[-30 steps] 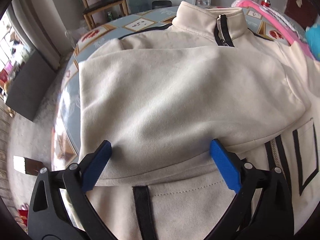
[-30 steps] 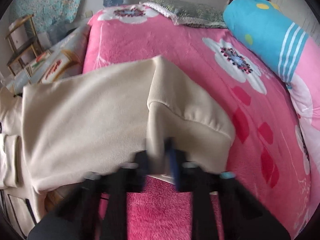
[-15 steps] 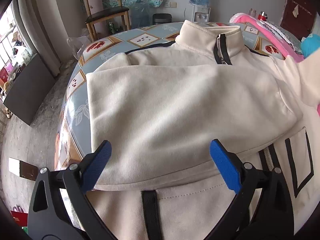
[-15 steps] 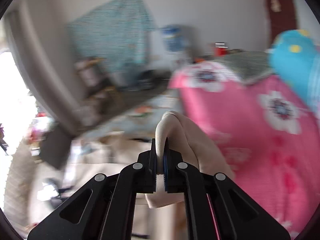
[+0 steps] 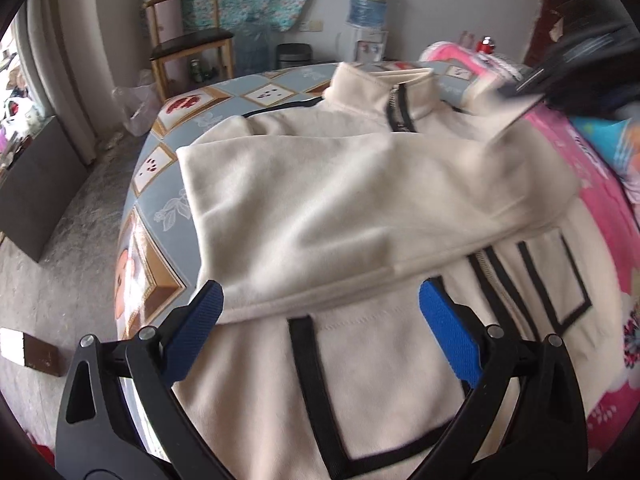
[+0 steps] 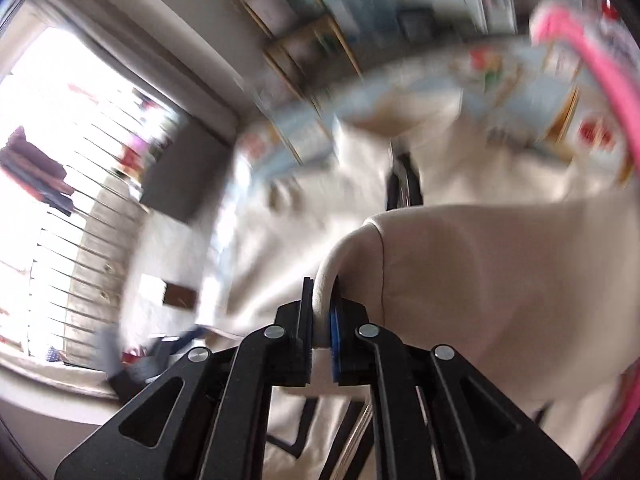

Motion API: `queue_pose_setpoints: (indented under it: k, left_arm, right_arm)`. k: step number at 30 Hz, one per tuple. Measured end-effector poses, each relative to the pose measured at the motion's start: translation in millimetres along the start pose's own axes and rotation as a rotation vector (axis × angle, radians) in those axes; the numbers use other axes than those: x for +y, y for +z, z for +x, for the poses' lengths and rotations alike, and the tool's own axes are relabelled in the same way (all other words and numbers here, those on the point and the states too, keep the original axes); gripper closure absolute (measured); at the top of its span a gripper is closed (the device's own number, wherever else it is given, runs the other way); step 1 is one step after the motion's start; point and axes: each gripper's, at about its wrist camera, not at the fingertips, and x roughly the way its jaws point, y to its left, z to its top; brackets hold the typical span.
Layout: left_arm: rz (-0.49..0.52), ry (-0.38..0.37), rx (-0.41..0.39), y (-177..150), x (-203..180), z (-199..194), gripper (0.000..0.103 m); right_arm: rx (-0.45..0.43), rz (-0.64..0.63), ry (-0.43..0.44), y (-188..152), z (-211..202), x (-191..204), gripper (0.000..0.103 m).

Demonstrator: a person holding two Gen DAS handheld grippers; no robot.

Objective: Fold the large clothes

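A cream zip jacket (image 5: 320, 208) with black trim lies front up on a patterned table (image 5: 160, 208), collar at the far side. Its left sleeve is folded across the chest. My left gripper (image 5: 320, 316) is open and empty, hovering over the jacket's lower front. My right gripper (image 6: 322, 320) is shut on the cuff of the right sleeve (image 6: 460, 272) and holds it in the air over the jacket; it shows blurred at the top right of the left wrist view (image 5: 560, 68). The right wrist view is motion-blurred.
A pink flowered bed (image 5: 600, 168) adjoins the table on the right. A wooden chair (image 5: 188, 40), a water dispenser (image 5: 370, 20) and a bin (image 5: 294, 54) stand at the far wall. A dark cabinet (image 5: 36, 192) stands on the floor at left.
My right gripper has lifted the right sleeve off the bed and swung it left over the jacket. My left gripper has pulled back and risen slightly, still open.
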Motion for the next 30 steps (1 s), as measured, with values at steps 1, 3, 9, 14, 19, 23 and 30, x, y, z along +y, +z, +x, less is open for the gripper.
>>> queue_pose_setpoints:
  k: [1, 3, 9, 14, 19, 23, 30]
  left_arm:
    - [-0.004, -0.014, -0.004, -0.7, -0.7, -2.6, 0.008]
    - [-0.011, -0.049, -0.016, -0.7, -2.6, -7.6, 0.008]
    - [0.014, -0.153, -0.044, 14.7, -19.3, -8.8, 0.015]
    - [-0.070, -0.279, 0.043, 45.2, -33.7, 29.4, 0.036]
    - [-0.182, -0.255, 0.219, 58.9, -35.1, 87.9, 0.054]
    - [-0.242, -0.266, 0.236, 64.0, -34.9, 102.6, 0.063]
    - [-0.192, -0.246, 0.178, 74.1, -43.2, 95.1, 0.097]
  right_arm:
    - [0.015, 0.001, -0.022, -1.7, 9.7, 0.2, 0.086]
    - [-0.016, 0.001, -0.047, -8.5, 10.7, -3.8, 0.080]
    - [-0.254, -0.016, -0.040, -52.4, -69.9, -38.1, 0.051]
    - [-0.273, -0.013, -0.186, -107.5, -80.3, -82.3, 0.052]
    - [-0.250, 0.048, -0.278, -151.4, -66.7, -120.7, 0.067]
    - [-0.274, 0.089, -0.349, -165.2, -61.4, -139.7, 0.070]
    - [-0.286, 0.184, -0.288, -176.0, -56.0, -166.9, 0.075]
